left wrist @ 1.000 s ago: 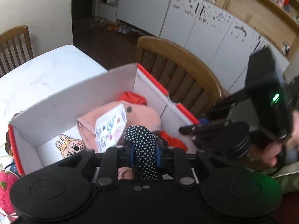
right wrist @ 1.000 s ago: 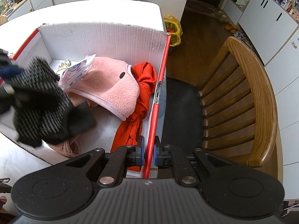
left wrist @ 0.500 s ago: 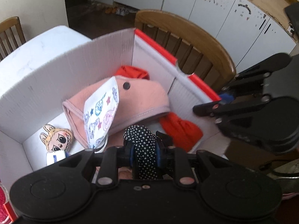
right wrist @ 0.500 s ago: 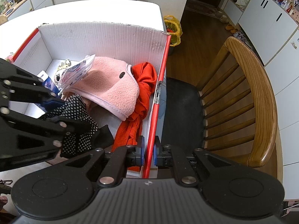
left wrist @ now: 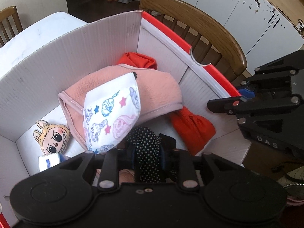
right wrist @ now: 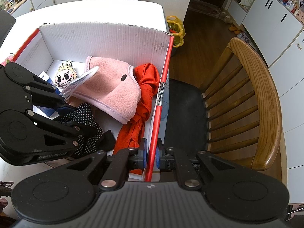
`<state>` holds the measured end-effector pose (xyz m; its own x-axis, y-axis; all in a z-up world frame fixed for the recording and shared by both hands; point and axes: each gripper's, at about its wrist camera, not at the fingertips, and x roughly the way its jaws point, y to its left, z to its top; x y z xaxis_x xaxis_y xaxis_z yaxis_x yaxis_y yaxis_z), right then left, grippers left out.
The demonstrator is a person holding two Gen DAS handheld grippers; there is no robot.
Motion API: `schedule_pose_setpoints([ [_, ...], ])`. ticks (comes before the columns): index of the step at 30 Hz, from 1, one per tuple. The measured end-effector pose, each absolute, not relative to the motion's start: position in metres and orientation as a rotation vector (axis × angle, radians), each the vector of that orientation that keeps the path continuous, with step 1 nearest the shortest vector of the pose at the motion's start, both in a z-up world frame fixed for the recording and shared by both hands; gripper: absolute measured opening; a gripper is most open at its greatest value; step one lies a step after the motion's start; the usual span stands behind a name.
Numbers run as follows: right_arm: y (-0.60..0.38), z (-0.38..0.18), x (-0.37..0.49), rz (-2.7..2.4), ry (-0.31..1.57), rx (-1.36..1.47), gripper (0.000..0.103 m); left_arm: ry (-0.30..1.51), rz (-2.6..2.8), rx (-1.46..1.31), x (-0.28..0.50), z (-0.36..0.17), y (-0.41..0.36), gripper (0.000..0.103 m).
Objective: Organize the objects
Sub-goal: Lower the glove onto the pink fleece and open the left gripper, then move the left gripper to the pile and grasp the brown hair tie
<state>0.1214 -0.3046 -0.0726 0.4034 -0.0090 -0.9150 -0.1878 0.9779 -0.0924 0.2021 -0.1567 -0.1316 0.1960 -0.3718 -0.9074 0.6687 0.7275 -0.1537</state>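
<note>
A white cardboard box (left wrist: 57, 57) with red edges (right wrist: 163, 79) stands on the white table. My left gripper (left wrist: 148, 157) is shut on a black polka-dot cloth (left wrist: 146, 148) and holds it low inside the box; the cloth also shows in the right wrist view (right wrist: 85, 121). My right gripper (right wrist: 151, 155) is shut on the box's red side wall. In the box lie a pink fleece garment (right wrist: 114, 93), a red cloth (right wrist: 144, 93), a printed white cloth (left wrist: 110, 115) and a small doll-face plush (left wrist: 51, 138).
A wooden chair (right wrist: 256, 102) with a dark seat stands right beside the box. The white table (right wrist: 95, 11) extends behind the box. White cabinets (left wrist: 237, 9) line the far wall. A yellow bag (right wrist: 175, 30) sits on the floor.
My left gripper has moved down and deeper into the box with the polka-dot cloth. My right gripper has kept its hold on the box wall.
</note>
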Motion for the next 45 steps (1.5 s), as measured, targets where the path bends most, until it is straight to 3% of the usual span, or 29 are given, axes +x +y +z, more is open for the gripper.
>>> schedule_pose_setpoints([
  [4,-0.305,-0.072,0.121,0.113,1.151,-0.192,0.009,1.152,-0.758,0.272,0.199,-0.125,-0.153,0.029],
  [12,-0.305,-0.072,0.121,0.114,1.152,-0.191,0.008,1.120,-0.784,0.211,0.189,-0.105,-0.135,0.052],
  [18,-0.305,-0.072,0.121,0.113,1.151,-0.191,0.008,1.076,-0.797,0.173,0.189,-0.086,-0.124,0.063],
  [31,-0.305,-0.072,0.121,0.114,1.151,-0.192,0.008,0.961,-0.714,0.113,0.179,-0.038,-0.075,0.067],
  [45,-0.305,-0.073,0.121,0.114,1.152,-0.192,0.009,0.898,-0.456,-0.003,0.195,-0.025,0.015,0.094],
])
